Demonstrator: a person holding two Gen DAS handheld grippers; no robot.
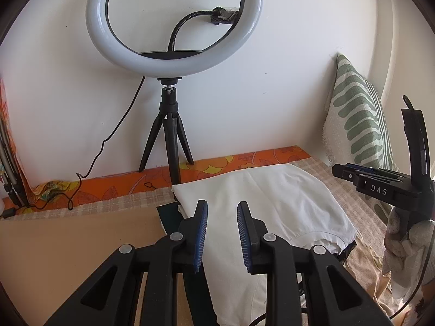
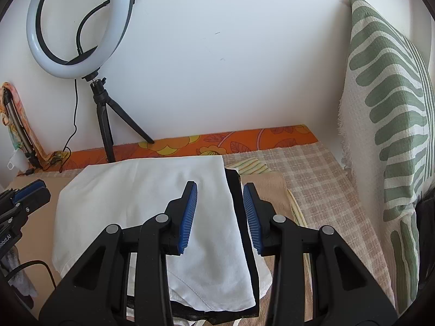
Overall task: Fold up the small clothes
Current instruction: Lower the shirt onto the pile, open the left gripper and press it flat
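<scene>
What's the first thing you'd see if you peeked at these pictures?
Probably the big white ring light on its black tripod against the wall. Then the folded white garment lying on the bed below the open right gripper, and the green leaf-patterned pillow propped up on the right.

Both wrist views are bright and evenly lit, washed in soft daylight against the white wall (image 1: 285, 54). The ring light (image 1: 174, 21) glows a pale, even white without harsh glare. Shadows are faint. Fisheye curvature bends the edges, dark vignette fills the corners, and focus stays fairly sharp throughout.
</scene>
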